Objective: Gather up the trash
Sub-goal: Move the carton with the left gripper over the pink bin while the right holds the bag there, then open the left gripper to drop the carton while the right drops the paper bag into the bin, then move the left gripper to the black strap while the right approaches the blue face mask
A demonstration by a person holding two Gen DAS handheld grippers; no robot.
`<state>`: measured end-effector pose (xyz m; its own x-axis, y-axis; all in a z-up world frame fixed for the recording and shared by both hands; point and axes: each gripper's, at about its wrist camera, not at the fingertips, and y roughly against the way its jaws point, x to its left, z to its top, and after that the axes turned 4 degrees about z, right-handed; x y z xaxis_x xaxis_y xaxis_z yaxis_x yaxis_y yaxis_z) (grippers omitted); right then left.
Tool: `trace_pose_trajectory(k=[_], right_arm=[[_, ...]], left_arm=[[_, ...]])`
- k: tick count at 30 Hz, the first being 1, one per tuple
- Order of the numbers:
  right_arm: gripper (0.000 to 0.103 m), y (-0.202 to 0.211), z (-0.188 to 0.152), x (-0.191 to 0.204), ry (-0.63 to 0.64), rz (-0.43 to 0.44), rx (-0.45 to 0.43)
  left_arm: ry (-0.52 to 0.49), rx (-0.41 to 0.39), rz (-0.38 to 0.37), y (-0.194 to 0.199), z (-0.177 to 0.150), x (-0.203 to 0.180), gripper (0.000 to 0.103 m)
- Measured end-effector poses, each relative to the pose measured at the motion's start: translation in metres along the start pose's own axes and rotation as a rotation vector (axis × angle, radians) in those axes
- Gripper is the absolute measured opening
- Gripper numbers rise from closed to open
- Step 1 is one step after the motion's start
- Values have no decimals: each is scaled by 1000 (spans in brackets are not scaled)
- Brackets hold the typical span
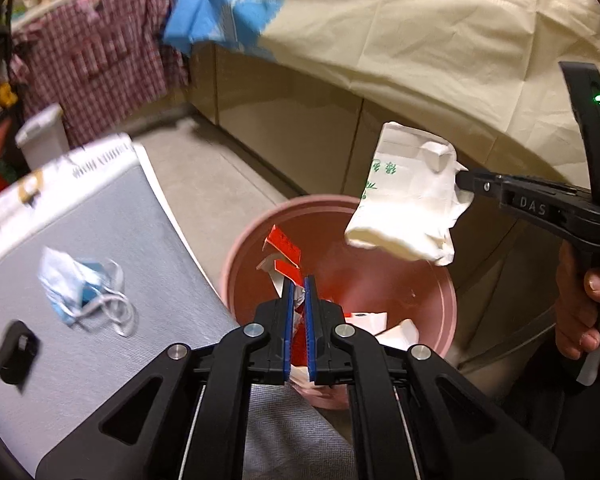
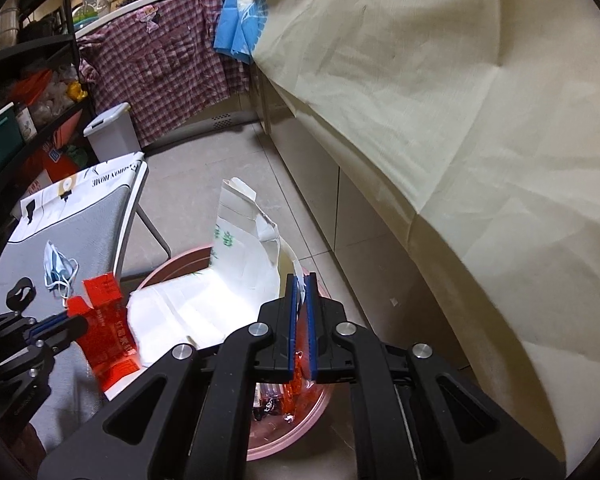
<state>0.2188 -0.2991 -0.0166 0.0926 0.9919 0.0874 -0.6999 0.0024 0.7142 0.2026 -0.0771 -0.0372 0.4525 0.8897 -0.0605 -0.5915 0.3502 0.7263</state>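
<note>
1. The left gripper (image 1: 299, 284) is clamped on a red wrapper (image 2: 106, 330), held over the near rim of the pink bin (image 1: 446, 300).
2. The right gripper (image 2: 302, 282) is clamped on a crumpled white paper bag (image 1: 408, 204), which hangs above the bin's far side.
3. The bin stands on the floor just beside the grey worktop (image 1: 112, 216) edge.
4. A face mask (image 1: 82, 286) lies on the worktop, well apart from that edge.
5. Beyond the bin, bare floor tiles (image 2: 204, 160) run to the cabinets.
</note>
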Motion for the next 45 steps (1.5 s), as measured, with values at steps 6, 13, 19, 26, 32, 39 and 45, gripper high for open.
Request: trace_pose_trajectory(k=[6,13,19,26,32,39,45], right_arm=[[39,-7,0,2,8,-5,-3],[39,-3,0,7,27,28,-36],[39,14,-2,18,58,77,-112],[39,32,-5,28,55,181,-144],[39,51,-6,59,132,241,-189],[40,47,-4,101,189,295,-178],[40,19,-6,148,241,379,-110]], left_arm=[[25,-4,-4,4,-5,8,25],[59,-46,-1,28,-8,23,25],[88,-85,26,54,-15,47,25],[184,-140,88,98,-36,100,25],[260,-172,165,125,-58,144,25],[328,-164,239,133,-77,183,25],[342,-132,276,123,-91,203,25]])
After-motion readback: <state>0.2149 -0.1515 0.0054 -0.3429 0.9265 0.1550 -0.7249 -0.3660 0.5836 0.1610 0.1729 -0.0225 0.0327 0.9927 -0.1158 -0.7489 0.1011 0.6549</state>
